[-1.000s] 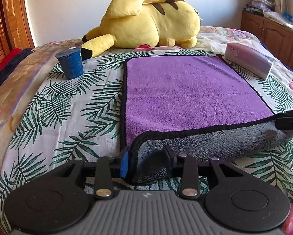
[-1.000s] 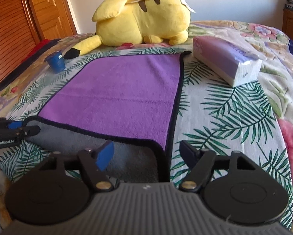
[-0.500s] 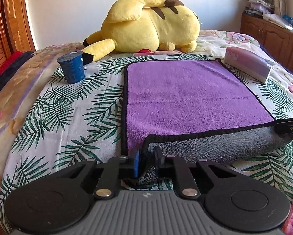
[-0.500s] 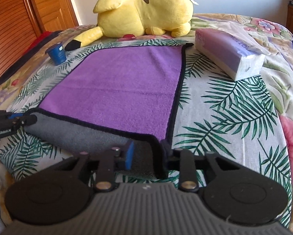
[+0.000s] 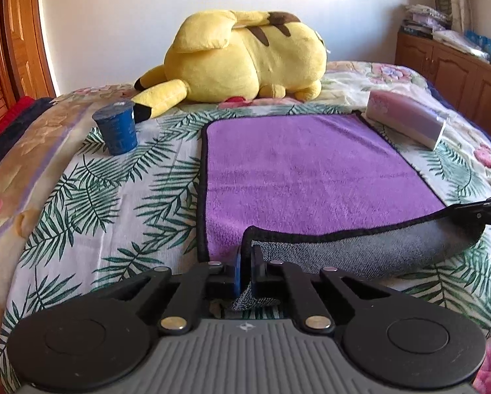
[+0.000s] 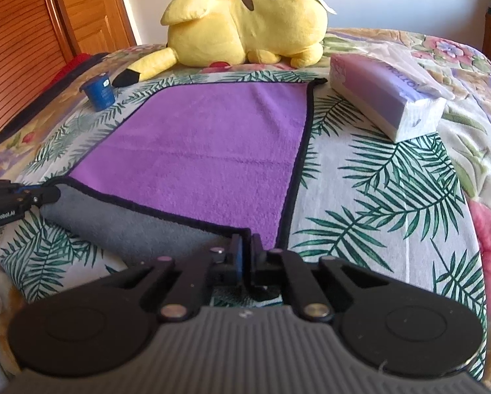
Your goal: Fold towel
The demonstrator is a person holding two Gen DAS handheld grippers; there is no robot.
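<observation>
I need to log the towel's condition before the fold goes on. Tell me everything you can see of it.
The towel is a plush rectangle, purple on top and grey underneath, edged in black piping. It lies mostly flat on the leaf-print bedspread, its far edge towards the yellow plush toy. The near edge is lifted and turned back, showing the grey underside. The left gripper is shut on the near left corner, the right gripper on the near right corner. The tissue pack beside it appears not to touch it.

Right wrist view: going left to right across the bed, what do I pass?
Left gripper at the towel's near-left corner → blue cup → purple towel, with the right gripper shut on its near-right corner → tissue pack.
</observation>
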